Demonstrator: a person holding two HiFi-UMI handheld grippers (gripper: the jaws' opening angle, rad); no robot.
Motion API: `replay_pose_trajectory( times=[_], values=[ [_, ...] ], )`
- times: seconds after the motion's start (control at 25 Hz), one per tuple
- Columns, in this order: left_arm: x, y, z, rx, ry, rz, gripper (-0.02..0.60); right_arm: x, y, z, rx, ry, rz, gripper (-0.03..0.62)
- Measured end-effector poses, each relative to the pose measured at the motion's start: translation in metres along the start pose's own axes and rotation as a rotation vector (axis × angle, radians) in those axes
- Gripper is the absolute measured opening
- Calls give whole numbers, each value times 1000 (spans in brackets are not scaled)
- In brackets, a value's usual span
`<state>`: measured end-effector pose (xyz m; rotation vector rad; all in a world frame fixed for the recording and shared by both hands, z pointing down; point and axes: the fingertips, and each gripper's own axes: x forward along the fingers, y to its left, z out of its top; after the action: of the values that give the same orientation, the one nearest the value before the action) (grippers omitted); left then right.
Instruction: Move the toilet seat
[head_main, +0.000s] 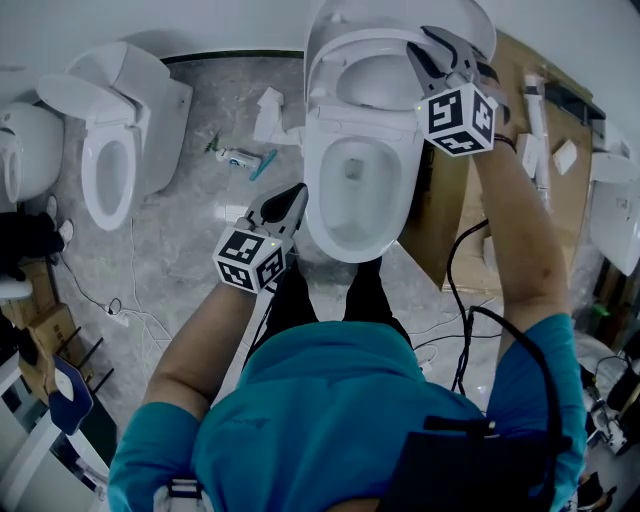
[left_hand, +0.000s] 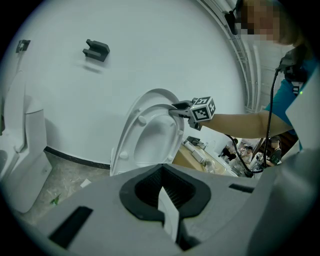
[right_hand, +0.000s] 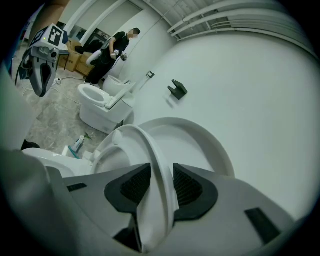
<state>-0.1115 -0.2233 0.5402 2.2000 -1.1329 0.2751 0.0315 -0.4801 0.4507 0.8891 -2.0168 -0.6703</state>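
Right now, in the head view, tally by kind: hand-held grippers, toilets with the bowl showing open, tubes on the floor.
Hand-held grippers: 2, the left hand-held gripper and the right hand-held gripper, shut on the toilet seat
Toilets with open bowl: 2, the centre toilet and the left toilet
Tubes: 1, the tube
Total: 5

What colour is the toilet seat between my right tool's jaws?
Plain white, no pattern; the toilet seat shows best in the right gripper view.
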Motion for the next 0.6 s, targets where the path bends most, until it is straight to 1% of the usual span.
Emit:
replay_pose_trajectory(
  times=[0.6],
  values=[
    [11,12,6,-11,4,2,0,19,-11,-6,-2,5,-11,129]
  ],
)
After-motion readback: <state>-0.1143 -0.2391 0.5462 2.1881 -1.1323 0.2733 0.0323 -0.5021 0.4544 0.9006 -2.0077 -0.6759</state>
